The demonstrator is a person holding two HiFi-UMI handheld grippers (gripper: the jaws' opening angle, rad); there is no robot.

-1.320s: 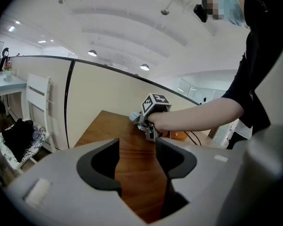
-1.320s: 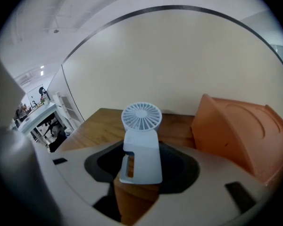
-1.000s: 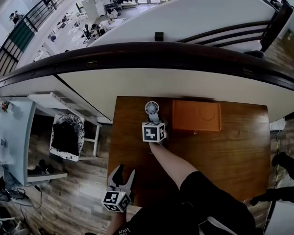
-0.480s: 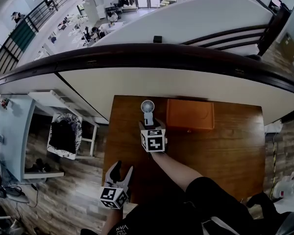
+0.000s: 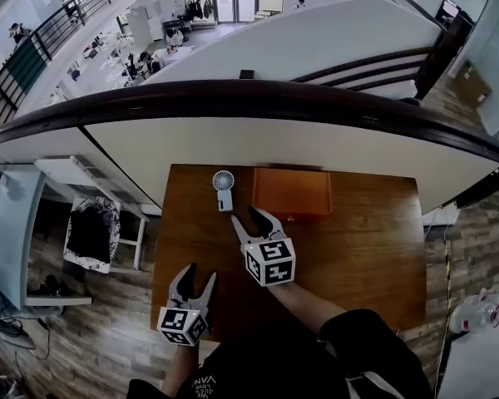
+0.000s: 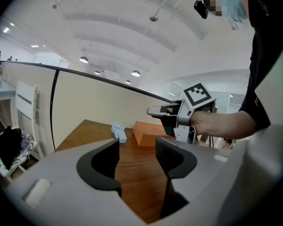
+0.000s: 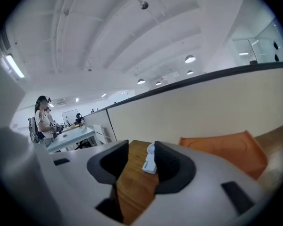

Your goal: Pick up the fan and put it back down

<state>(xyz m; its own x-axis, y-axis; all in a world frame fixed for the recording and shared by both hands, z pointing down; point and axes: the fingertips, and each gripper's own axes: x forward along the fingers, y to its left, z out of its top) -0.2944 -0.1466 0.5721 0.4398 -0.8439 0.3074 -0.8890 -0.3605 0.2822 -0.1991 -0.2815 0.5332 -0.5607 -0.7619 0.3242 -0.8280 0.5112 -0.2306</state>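
The small white handheld fan (image 5: 223, 188) lies flat on the brown table (image 5: 374, 248) near its far edge, just left of an orange box (image 5: 291, 192). My right gripper (image 5: 255, 221) hovers in front of the fan and clear of it; its jaws are closing with nothing between them. In the right gripper view the fan (image 7: 150, 160) shows beyond the right gripper (image 7: 141, 149), with its head away from me. My left gripper (image 5: 190, 277) is open and empty over the table's near left corner. The left gripper view shows the fan (image 6: 119, 131) far ahead.
The orange box (image 6: 148, 132) sits against the table's far edge beside the fan. A curved partition wall (image 5: 258, 140) runs behind the table. A white chair with dark clothes (image 5: 91, 231) stands left of the table. A person's arm (image 5: 316, 302) reaches over the near side.
My right gripper has let go of the fan, risen and drawn back toward me. The fan now lies alone on the table. My left gripper has shifted a little.
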